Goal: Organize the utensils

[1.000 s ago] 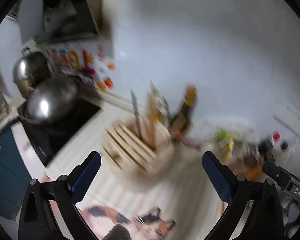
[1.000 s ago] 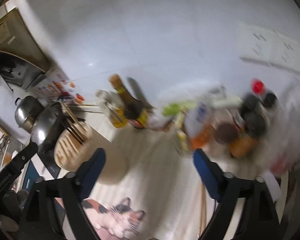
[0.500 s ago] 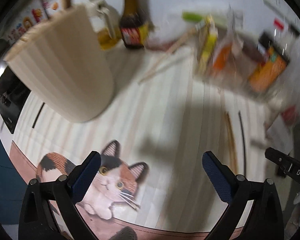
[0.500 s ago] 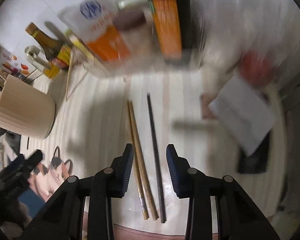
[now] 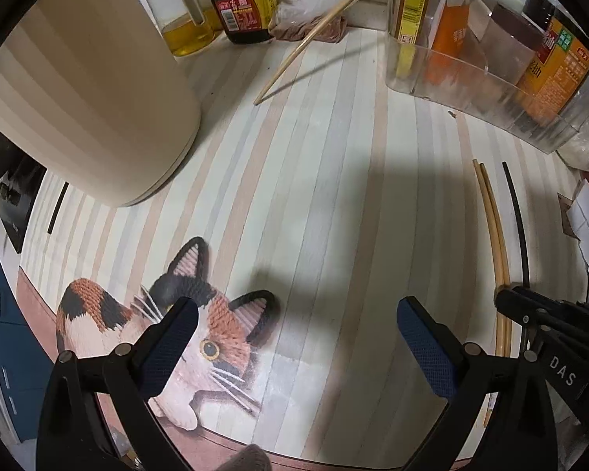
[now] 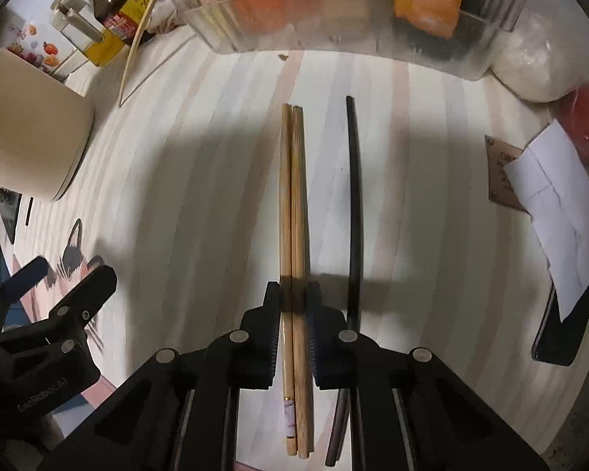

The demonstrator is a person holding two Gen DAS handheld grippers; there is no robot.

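Observation:
Two wooden chopsticks lie side by side on the striped mat. My right gripper points down over them, its jaws closing with the pair between the pads, which touch both sides. A black chopstick lies just right of them, outside the jaws. The tall beige utensil holder stands at the far left. My left gripper hangs open over the cat picture with nothing between its fingers. In the left wrist view the wooden chopsticks show at the right.
A clear bin of packets and jars stands at the back. A soy sauce bottle and an oil jug stand behind the holder. A thin bamboo stick leans there. White paper and a phone lie right.
Both grippers have dropped from facing the wall to pointing down at the mat. The right jaws have gone from wide to closed around the wooden chopsticks. The left stays wide.

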